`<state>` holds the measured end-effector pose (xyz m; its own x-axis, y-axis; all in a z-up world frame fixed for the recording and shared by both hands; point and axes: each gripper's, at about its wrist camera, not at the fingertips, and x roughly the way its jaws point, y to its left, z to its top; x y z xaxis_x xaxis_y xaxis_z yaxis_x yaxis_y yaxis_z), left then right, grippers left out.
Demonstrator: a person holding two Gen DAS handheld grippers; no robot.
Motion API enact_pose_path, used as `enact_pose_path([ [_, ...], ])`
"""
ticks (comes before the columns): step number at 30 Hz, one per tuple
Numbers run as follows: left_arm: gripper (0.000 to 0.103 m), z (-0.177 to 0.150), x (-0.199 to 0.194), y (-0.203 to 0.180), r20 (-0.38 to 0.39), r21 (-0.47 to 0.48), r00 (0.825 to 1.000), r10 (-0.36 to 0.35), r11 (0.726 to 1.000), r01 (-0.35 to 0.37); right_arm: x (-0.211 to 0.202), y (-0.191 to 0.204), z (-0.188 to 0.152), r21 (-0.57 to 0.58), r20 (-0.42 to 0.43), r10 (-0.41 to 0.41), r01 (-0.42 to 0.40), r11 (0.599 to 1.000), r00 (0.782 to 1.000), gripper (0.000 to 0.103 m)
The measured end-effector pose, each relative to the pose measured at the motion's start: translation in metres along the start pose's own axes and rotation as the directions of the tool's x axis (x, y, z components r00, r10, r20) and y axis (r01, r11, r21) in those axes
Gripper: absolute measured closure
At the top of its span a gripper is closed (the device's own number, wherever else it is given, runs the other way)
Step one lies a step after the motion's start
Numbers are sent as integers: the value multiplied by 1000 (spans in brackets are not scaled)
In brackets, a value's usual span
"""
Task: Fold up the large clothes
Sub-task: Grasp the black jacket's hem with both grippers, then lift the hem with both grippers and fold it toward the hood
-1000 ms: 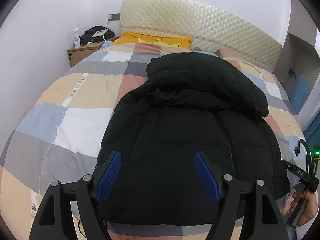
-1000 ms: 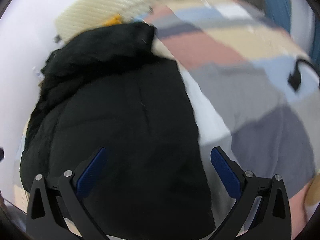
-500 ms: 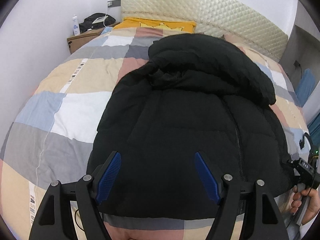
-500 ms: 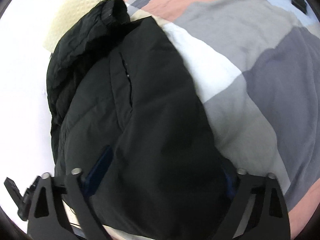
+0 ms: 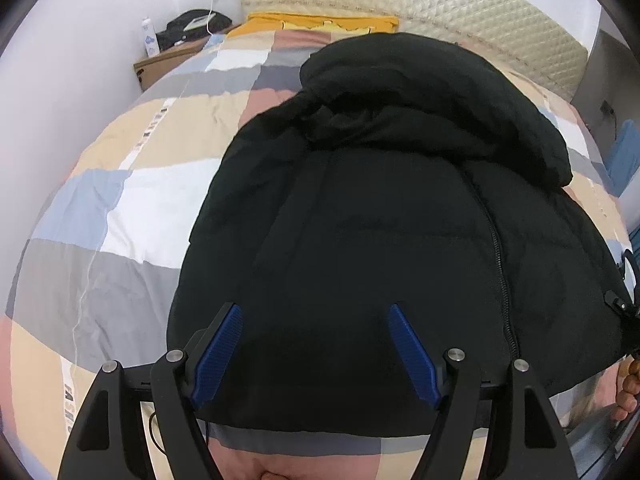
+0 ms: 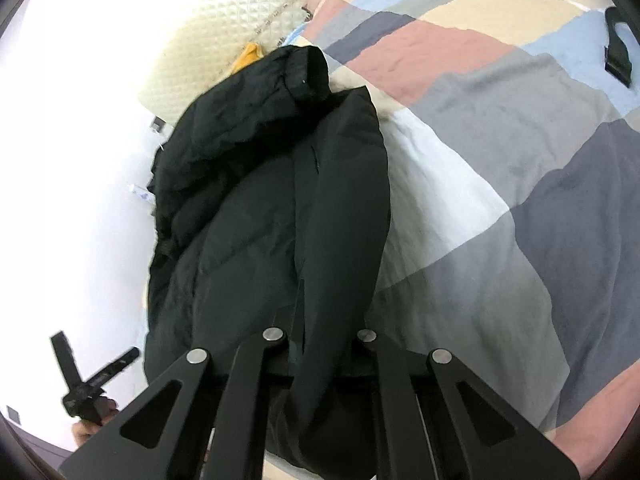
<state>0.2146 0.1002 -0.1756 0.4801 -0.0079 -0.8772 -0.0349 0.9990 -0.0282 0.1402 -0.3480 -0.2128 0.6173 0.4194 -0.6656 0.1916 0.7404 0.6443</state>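
Bed [image 5: 120,200]: checked quilt, black jacket [image 5: 380,220] laid flat near its foot edge.
Right claw [image 6: 320,356]: just clamped on jacket side edge; thin pinch, slip judged likely.
Left claw [image 5: 314,344]: wide, empty, above hem; uneven lift risked.

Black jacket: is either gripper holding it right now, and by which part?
The right gripper has just closed on the black jacket at its near hem edge. The left gripper is open above it, holding nothing.

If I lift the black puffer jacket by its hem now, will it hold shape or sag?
The black puffer jacket will likely sag: the fold pinched in the right gripper already drapes limp. Its puffy bulk suggests it is light for its size. The smooth shell may slip, so grip deep with the open left gripper.
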Motion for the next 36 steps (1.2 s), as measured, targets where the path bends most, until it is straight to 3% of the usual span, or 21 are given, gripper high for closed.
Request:
enact_pose_path([
  [12,28,8,26,23,-128,-82,989,-68,995,58,-8,-20,2,80,-2,16,-16,997,1000,97],
  [14,28,11,31,36,-139,-123,990,-27,992,9,-5,-22,3,93,-13,13,-12,996,1000,97],
  [16,28,15,39,54,-187,-157,980,66,983,-96,-1,-23,4,98,-22,7,-5,995,1000,97],
  [18,28,18,41,67,-202,-185,977,74,976,-112,1,-24,3,106,-27,7,-4,994,1000,97],
  [22,28,19,45,90,-240,-267,971,1,961,-67,3,-23,3,102,-36,3,1,995,999,96],
  [25,27,17,56,111,-261,-334,958,-117,942,25,8,-30,2,127,-58,-5,13,992,998,94],
  [29,22,3,70,143,-274,-489,922,-273,865,111,13,-35,-1,155,-95,-12,27,988,995,83],
  [30,20,2,70,145,-272,-499,922,-275,860,109,15,-36,-1,166,-102,-14,31,986,995,80],
  [32,8,0,73,147,-299,-485,925,-233,872,63,20,-44,-3,213,-120,-10,36,976,993,72],
  [34,5,-3,85,149,-350,-462,911,-220,886,36,23,-50,-5,248,-129,-1,34,968,992,64],
  [36,5,-6,94,150,-375,-476,891,-257,878,52,27,-58,-10,305,-146,48,-2,952,988,59],
])
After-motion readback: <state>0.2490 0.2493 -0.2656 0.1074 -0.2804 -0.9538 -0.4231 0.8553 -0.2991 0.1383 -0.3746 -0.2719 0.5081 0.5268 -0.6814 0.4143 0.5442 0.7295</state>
